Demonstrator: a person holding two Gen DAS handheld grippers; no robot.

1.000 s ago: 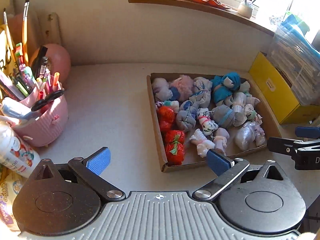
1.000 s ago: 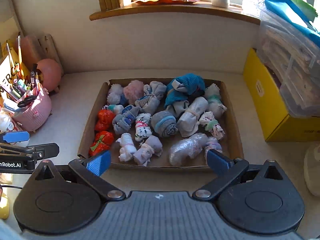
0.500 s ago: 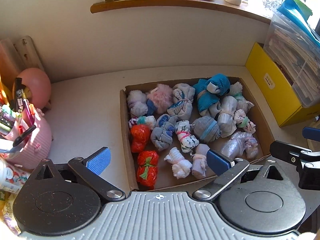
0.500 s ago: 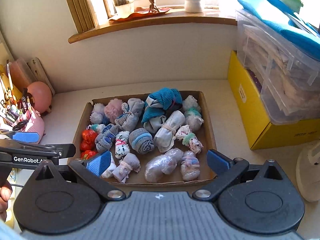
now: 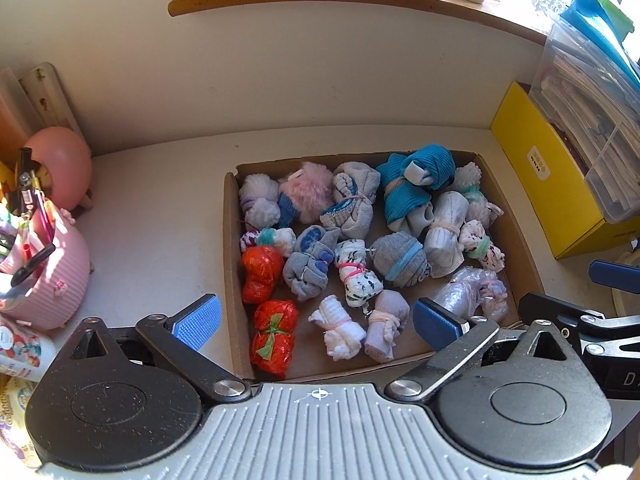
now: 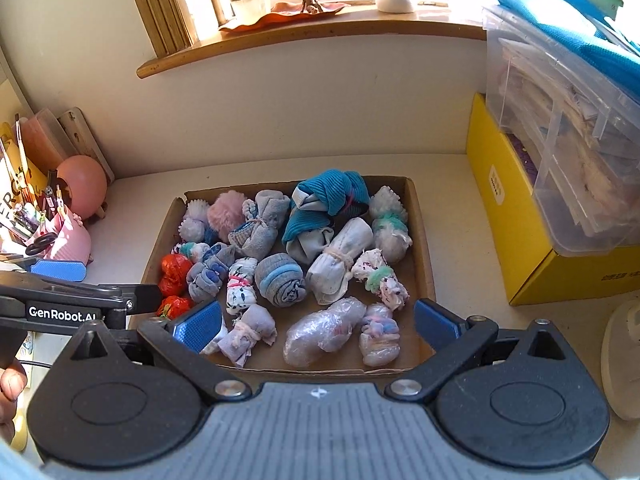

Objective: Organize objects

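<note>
Nearest to me, my left gripper (image 5: 316, 318) has its blue-padded fingers (image 5: 198, 320) spread wide with nothing between them, poised over the near edge of the cardboard tray (image 5: 231, 240); my right gripper (image 6: 316, 320) is just as wide and empty, over the same near edge a little further right. The tray sits flat on the pale bench (image 5: 160, 208) and is full of rolled sock bundles. In the near row lie a red bundle with a green tie (image 5: 274, 336), a white bundle (image 5: 340, 328) and a lilac one (image 5: 386, 328), with a clear plastic-wrapped bundle (image 6: 324, 330) towards the right. Behind them come a second red bundle (image 5: 260, 272), a grey-and-blue roll (image 5: 400, 260) and a tall white roll tied at its waist (image 5: 446, 226). At the tray's far side rest a fluffy pink bundle (image 5: 308, 192) and a big teal bundle (image 5: 416, 184), touching their neighbours. Left of the tray, apart from it, a pink pen holder (image 5: 52, 280) stands on the bench; to the right a yellow box (image 6: 516, 216) carries a clear plastic bin (image 6: 560, 128). Furthest off, a wooden windowsill (image 6: 312, 36) runs along the wall
</note>
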